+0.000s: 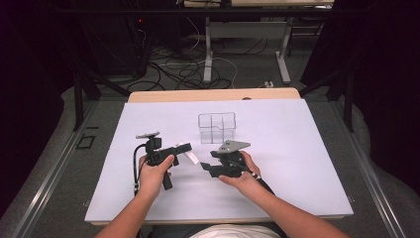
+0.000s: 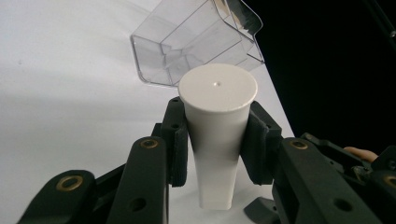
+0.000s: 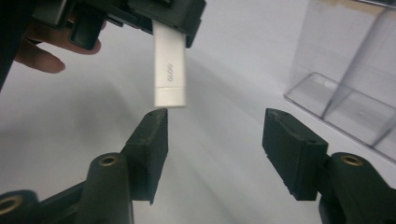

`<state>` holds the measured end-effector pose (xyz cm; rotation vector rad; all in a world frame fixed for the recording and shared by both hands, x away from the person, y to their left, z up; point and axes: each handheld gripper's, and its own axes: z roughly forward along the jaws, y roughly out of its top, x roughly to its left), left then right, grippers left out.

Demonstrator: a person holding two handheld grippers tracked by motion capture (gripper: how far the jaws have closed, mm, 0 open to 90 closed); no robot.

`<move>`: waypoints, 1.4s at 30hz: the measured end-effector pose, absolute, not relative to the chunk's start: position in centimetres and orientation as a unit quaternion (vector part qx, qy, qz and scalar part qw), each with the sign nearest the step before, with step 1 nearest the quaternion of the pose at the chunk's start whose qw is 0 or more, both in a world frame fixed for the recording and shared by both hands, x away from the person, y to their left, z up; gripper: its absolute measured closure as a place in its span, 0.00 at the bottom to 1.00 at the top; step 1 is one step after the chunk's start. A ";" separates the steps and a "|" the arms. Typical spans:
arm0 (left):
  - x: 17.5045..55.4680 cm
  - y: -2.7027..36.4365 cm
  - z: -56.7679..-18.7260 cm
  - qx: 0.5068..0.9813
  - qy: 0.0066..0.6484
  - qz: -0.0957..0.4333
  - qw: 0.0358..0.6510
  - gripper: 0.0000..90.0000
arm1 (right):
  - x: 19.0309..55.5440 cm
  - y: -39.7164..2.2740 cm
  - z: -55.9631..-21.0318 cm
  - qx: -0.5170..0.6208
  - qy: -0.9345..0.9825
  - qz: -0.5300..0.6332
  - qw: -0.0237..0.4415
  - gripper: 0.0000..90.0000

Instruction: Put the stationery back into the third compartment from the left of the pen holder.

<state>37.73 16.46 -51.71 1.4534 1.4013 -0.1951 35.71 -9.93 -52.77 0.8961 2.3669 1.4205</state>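
Between the left gripper [image 2: 217,144] jaws sits a white squeeze tube [image 2: 215,126], pinched mid-body, held above the white table sheet [image 1: 297,148]. Right gripper [image 3: 215,140] is spread wide, empty, just below the tube's crimped end. Clear divided organizer [image 1: 217,127] stands near. Risk: smooth tapered tube slips during handover, or the right jaw knocks it.

So there's a white tube [image 2: 217,135], flat round cap on one end and tapering to a thin flat end, with small grey print on the side. It's up off the white table [image 1: 297,163], pinched between the left gripper [image 1: 181,148] pads. Just past it stands a clear plastic organizer box [image 1: 217,127], upright, split into four compartments, looks empty
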 end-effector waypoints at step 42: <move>40.2 11.1 -46.1 0.699 0.486 0.105 0.514 0.74 | 38.0 -23.3 -54.0 0.453 0.761 0.420 0.198 0.00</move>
